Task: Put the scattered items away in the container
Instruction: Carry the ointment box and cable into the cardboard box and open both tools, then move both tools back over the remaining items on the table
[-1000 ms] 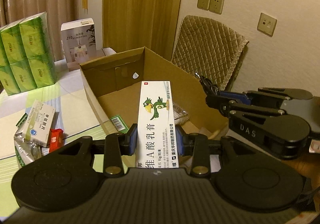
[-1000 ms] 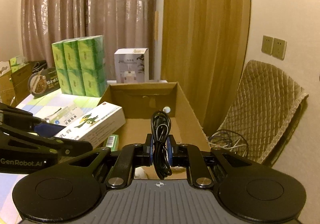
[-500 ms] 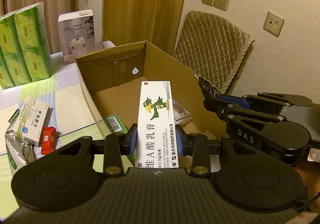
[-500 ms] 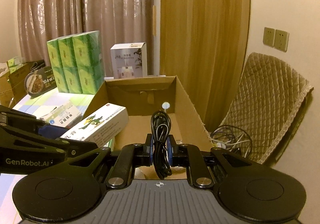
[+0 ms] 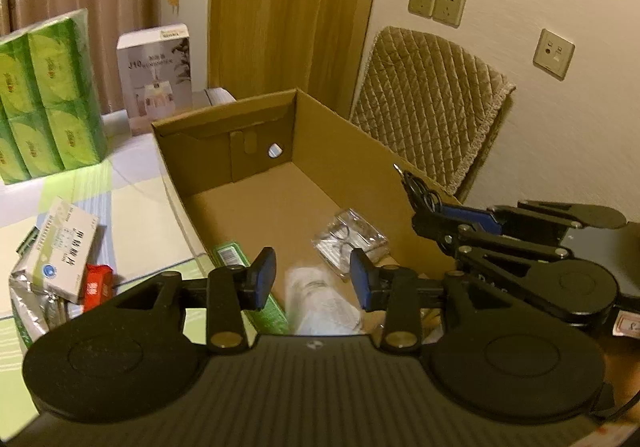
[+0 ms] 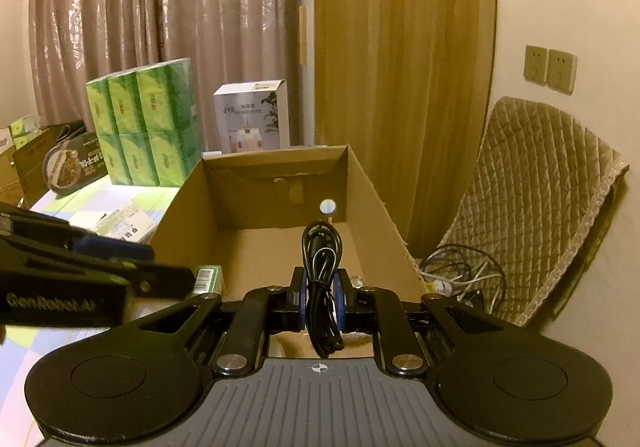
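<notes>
An open cardboard box (image 5: 344,151) stands at the table's right edge. My left gripper (image 5: 312,271) is open over its near end. Just below the jaws a white ointment box (image 5: 320,303) shows as a blur inside the carton. A green box (image 5: 232,255) and a clear plastic packet (image 5: 348,239) lie on the carton floor. My right gripper (image 6: 320,287) is shut on a coiled black cable (image 6: 320,255), above the carton's near right side (image 6: 276,183). On the table to the left lie a white medicine box (image 5: 64,247), a red packet (image 5: 96,285) and a silver foil pouch (image 5: 24,295).
Green tissue packs (image 5: 44,95) and a white humidifier box (image 5: 154,67) stand at the back of the table. A quilted chair (image 5: 432,103) is against the wall on the right, with loose cables (image 6: 460,279) at its foot. A round food package (image 6: 72,163) sits far left.
My left gripper has opened and let go of the white ointment box, which has dropped into the carton. The right gripper has kept its hold on the cable and hardly moved.
</notes>
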The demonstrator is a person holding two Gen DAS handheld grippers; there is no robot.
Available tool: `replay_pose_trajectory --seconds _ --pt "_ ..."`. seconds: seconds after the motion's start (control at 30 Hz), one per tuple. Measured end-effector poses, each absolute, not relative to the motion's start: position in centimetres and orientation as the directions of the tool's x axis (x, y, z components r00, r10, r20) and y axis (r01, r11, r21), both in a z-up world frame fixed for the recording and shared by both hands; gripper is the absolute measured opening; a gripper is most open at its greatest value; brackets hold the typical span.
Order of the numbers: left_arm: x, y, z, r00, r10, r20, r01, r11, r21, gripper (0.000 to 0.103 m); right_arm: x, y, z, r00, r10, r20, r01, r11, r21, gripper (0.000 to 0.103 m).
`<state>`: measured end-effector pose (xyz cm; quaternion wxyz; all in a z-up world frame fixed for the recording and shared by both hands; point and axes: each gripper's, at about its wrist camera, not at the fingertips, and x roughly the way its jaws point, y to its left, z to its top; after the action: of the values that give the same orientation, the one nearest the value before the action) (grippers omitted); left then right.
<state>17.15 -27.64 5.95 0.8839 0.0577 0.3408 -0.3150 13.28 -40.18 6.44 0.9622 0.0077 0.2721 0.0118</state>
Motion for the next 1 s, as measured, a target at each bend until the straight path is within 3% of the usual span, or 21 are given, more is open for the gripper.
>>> replay_pose_trajectory --seconds 0.57,0.63,0.67,0.7,1.0 --pt "16.5 -24.4 5.8 0.600 -0.493 -0.630 0.548 0.827 -0.125 0.037 13.7 -38.9 6.6 0.862 0.052 -0.505 -0.047 0.999 0.022 0.012" --pt "16.5 -24.2 5.7 0.600 -0.491 -0.631 0.546 0.828 -0.125 0.037 13.8 -39.0 6.6 0.863 0.044 -0.503 -0.034 0.999 0.028 0.033" --pt "16.4 -24.0 5.7 0.601 -0.490 -0.632 0.543 0.830 -0.127 0.038 13.8 -39.2 6.6 0.864 0.048 -0.501 -0.033 0.999 0.037 0.053" --pt "16.4 -23.8 5.6 0.601 -0.489 -0.632 0.541 0.831 -0.129 0.038 13.6 -39.2 6.5 0.864 0.052 -0.500 -0.034 0.998 0.045 0.057" --pt "15.9 -21.4 4.7 0.602 -0.475 -0.642 0.506 0.849 -0.153 0.042 10.9 -38.9 6.0 0.855 0.061 -0.516 -0.036 0.998 0.057 0.057"
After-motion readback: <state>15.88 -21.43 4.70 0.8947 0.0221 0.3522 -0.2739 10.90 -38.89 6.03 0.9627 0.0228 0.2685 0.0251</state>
